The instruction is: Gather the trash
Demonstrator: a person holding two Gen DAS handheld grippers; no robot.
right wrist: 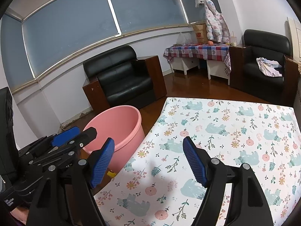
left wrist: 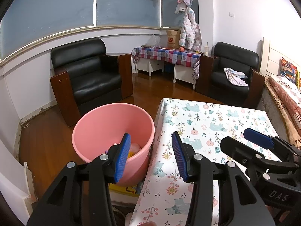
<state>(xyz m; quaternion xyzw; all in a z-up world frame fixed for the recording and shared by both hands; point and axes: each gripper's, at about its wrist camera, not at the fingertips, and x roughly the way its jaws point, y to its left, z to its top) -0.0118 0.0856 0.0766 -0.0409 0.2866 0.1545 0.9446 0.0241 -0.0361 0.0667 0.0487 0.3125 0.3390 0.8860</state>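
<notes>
A pink plastic bin stands on the wooden floor just left of the table; it also shows in the right wrist view. Pink and yellow trash lies at its bottom. My left gripper is open and empty, over the gap between the bin's rim and the table's left edge. My right gripper is open and empty, above the table's front left part. The table carries a white cloth with a bear and flower print. Each gripper shows in the other's view: the right, the left.
Two black armchairs stand at the back, with a low table under a checked cloth between them. A bed with a patterned cover runs along the right. A yellow item lies on the floor by the bin.
</notes>
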